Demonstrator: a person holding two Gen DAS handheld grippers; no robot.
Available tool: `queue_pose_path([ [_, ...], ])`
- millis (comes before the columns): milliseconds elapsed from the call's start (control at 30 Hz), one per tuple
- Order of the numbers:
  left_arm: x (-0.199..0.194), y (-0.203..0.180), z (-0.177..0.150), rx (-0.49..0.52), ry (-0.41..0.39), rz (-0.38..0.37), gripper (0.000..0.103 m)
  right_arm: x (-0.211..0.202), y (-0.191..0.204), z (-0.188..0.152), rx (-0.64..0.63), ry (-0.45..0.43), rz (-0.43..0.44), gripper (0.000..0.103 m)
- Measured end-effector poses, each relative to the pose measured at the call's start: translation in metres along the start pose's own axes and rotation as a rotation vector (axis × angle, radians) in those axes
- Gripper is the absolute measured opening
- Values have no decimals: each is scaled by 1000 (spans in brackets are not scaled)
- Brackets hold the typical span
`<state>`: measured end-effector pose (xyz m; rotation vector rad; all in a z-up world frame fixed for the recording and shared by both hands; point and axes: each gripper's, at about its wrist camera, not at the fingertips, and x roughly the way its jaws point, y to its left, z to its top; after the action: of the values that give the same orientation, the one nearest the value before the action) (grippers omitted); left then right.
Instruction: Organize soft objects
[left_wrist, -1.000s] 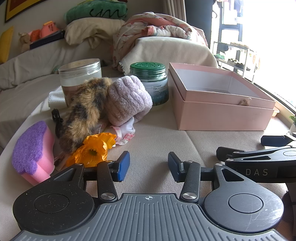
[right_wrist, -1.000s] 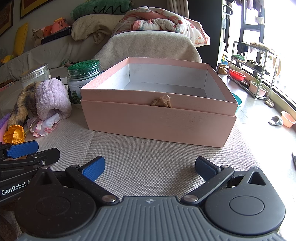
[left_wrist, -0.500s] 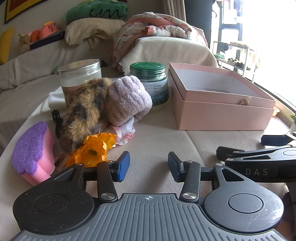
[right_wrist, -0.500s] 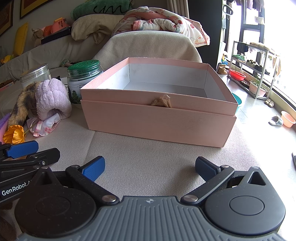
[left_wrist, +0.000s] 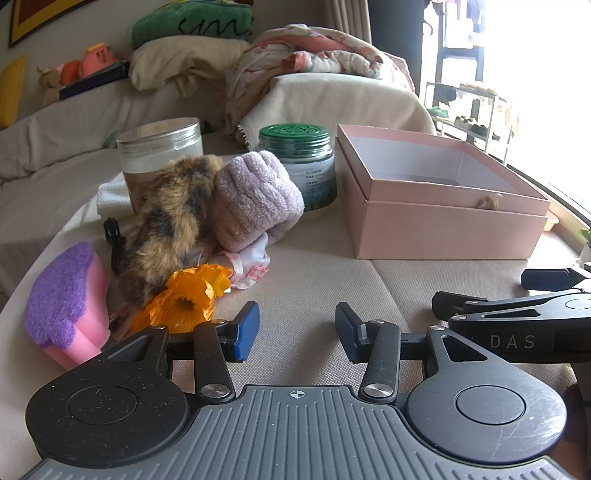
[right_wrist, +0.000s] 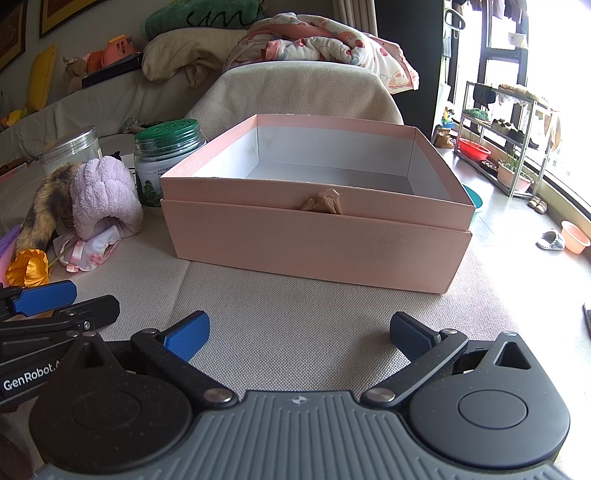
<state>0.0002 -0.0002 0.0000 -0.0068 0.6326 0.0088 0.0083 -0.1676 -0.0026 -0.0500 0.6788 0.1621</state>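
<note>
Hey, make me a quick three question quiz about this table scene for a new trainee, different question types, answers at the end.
1. True or false: the pink box already holds the lilac fluffy item.
2. Multiple choice: what lies nearest the left gripper? A) the green-lidded jar B) the orange fabric flower C) the clear jar
3. Fill in: both grippers, left and right gripper, are ____ and hold nothing.

Key: 1 false, it lies on the table beside the furry tail; 2 B; 3 open.
</note>
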Motion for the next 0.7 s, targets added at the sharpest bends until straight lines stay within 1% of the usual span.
queue_pose_path([
  [267,-3,0,2,-5,-1,-5,50,3,-1,2,-19,15,22,103],
  [333,-3,1,0,-13,-6,-31,50,2,-1,6,-23,35,27,103],
  [400,-7,6,0,-14,-2,-79,50,5,-2,10,-23,58,25,103],
  [467,-16,13,0,-34,0,-102,49,6,-2,11,-22,78,23,103],
  [533,-33,23,3,-53,-39,-127,49,5,-1,11,-27,85,23,103],
  [600,-53,36,8,-55,-102,-115,50,6,-1,12,-34,87,31,103],
  [633,-63,46,10,-54,-142,-89,50,6,-1,12,-35,84,32,103],
  [700,-75,69,16,-69,-200,5,50,5,-1,11,-37,82,33,103],
])
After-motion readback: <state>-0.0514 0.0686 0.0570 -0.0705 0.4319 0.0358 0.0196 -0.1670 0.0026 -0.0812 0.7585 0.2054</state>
